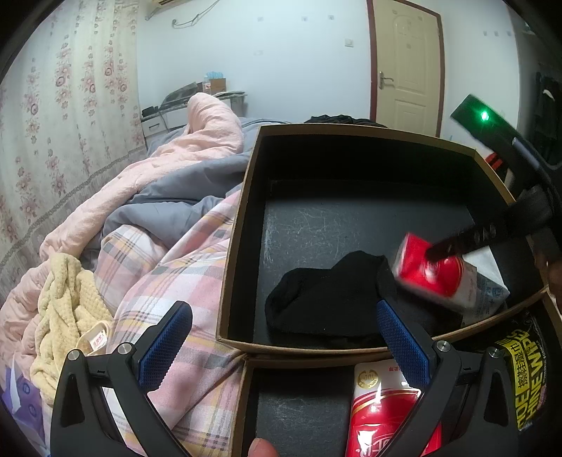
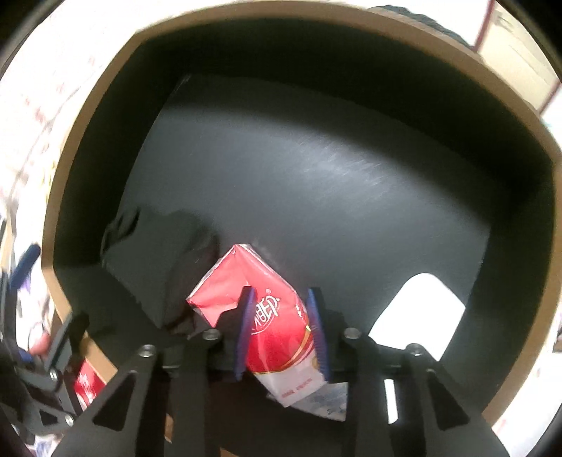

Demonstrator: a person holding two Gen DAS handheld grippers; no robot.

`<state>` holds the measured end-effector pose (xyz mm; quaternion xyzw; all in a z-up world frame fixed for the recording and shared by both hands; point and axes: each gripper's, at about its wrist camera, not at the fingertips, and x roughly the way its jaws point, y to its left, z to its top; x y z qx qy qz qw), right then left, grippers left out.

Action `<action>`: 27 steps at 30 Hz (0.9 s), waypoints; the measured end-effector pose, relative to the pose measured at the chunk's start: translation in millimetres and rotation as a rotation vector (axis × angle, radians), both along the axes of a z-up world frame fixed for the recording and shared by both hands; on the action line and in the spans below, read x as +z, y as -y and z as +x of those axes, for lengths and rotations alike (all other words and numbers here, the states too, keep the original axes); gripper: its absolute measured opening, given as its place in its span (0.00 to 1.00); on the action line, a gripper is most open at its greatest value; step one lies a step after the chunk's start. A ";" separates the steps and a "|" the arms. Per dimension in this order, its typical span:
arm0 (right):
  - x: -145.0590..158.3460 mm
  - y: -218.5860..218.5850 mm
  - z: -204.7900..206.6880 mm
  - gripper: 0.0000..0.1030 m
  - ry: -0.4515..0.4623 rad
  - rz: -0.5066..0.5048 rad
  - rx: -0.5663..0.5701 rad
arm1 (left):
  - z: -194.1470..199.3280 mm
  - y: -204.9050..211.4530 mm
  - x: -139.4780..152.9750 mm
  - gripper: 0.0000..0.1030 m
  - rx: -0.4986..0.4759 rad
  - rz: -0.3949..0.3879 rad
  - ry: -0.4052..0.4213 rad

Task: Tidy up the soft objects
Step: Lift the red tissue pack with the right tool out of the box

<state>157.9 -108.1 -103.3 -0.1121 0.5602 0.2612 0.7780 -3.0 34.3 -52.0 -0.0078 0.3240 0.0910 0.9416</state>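
Right tongs [image 2: 281, 327] are clamping the red tissue pack [image 2: 267, 316] inside the box [image 2: 87, 116]; left tongs [image 1: 281, 348] are gaping; the soft pack may slip.

Behind my work I see a closed cream door [image 1: 407, 66] with a dark red frame in the white wall [image 1: 281, 52]. On the left hangs a curtain [image 1: 63, 105] with pink flowers. Above, an air conditioner [image 1: 163, 2] shows only its lower edge. In the far corner stands a low desk [image 1: 182, 105] with a cardboard carton [image 1: 217, 84] and some bottles [image 1: 207, 84] on it. The bed carries a plaid sheet [image 1: 196, 281].
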 end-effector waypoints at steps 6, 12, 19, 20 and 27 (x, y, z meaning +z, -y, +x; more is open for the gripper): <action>18.6 42.3 2.1 0.06 0.068 0.116 -0.142 | -0.1 0.0 0.1 1.00 0.000 0.000 0.000; 38.7 64.8 10.2 0.06 0.083 0.197 -0.159 | -0.4 0.6 0.2 1.00 0.000 -0.001 0.000; 33.8 4.8 -6.3 0.43 0.099 0.028 -0.017 | -0.5 0.9 0.4 1.00 -0.001 -0.001 0.000; 31.3 1.4 -4.9 0.64 0.109 0.004 -0.003 | -0.2 0.2 0.1 1.00 -0.001 -0.001 0.000; 13.7 -8.1 -13.5 0.65 0.107 -0.103 0.031 | -0.1 -0.2 -0.1 1.00 -0.001 -0.001 0.000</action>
